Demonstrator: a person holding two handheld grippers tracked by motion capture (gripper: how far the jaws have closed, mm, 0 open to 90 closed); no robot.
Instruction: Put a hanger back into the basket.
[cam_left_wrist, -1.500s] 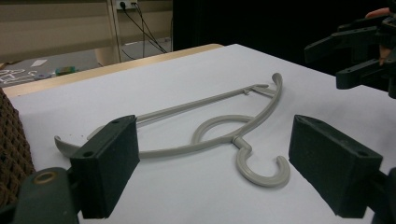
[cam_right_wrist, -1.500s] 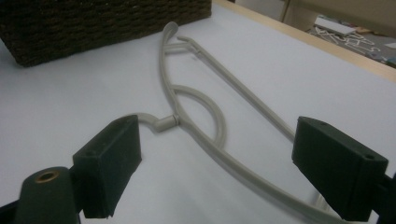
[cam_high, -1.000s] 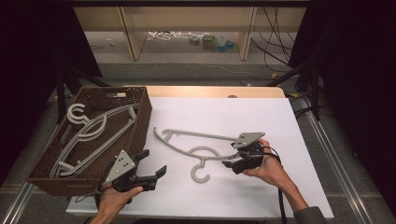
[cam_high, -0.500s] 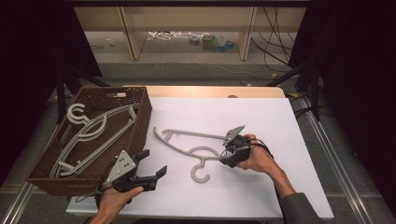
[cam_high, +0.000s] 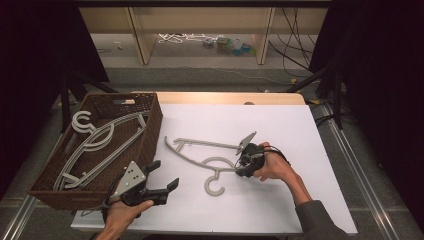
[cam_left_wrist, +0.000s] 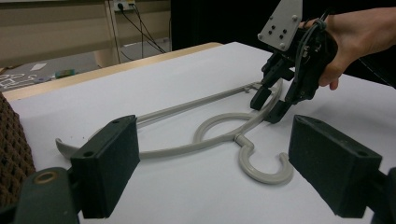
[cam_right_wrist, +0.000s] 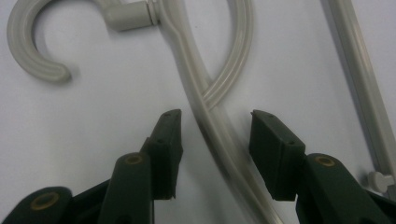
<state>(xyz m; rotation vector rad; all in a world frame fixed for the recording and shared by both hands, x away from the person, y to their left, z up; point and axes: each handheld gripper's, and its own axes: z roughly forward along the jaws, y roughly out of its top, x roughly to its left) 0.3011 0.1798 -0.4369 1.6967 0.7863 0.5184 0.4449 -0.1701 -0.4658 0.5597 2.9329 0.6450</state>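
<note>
A grey plastic hanger (cam_high: 210, 144) lies flat on the white table sheet, hook toward the near edge. My right gripper (cam_high: 242, 167) is tipped down over its right arm, beside the loop at the neck. In the right gripper view the jaws (cam_right_wrist: 215, 126) straddle that arm (cam_right_wrist: 196, 93); they have just been closing, and a gap remains on each side of it. In the left gripper view, the right gripper (cam_left_wrist: 268, 108) stands over the hanger (cam_left_wrist: 177, 148). My left gripper (cam_high: 166, 174) is open and empty, hovering by the basket's near right corner.
A brown wicker basket (cam_high: 150, 135) stands on the table's left side and holds more grey hangers (cam_high: 95, 145). A wooden strip (cam_high: 225, 97) edges the table's far side. Shelves and cables lie on the floor beyond it.
My right gripper has moved left and down onto the hanger's arm, and its jaws have narrowed around it. The left gripper and the hanger have stayed put.
</note>
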